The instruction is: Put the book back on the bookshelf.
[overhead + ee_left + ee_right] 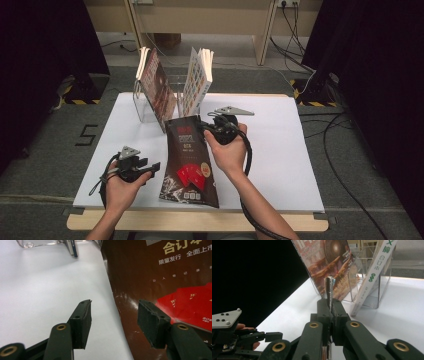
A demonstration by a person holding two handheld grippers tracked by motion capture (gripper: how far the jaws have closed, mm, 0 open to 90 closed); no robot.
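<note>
Nearest the person, the left gripper (150, 167) sits low on the white table (280, 165) w/ jaws spread wide, nothing btwn them. In the left gripper view its tips straddle the left edge of the dark brown magazine (155, 277), one pad over bare table, the other over the cover, but not pinching yet afaict.

The magazine (189, 160) w/ red cards printed on it lies mostly flat mid-table, bottom edge near the front. Its top right corner is where the right gripper (207, 126) has it: jaws clamped tight on the thin edge. The right gripper view shows that edge (329, 287) poking up btwn the pads.

Further back there's a clear acrylic stand (172, 87) w/ two books already leaning in it, a reddish-brown one (156, 87) on the left and a white one (196, 82) on the right, gap btwn them.

So imo this is early-ish: grip on the mag is done, but it's not lifted off the table yet. Left to do: raise it, stand it upright, slot it into the rack, prob w/ the left hand helping steady the side.
</note>
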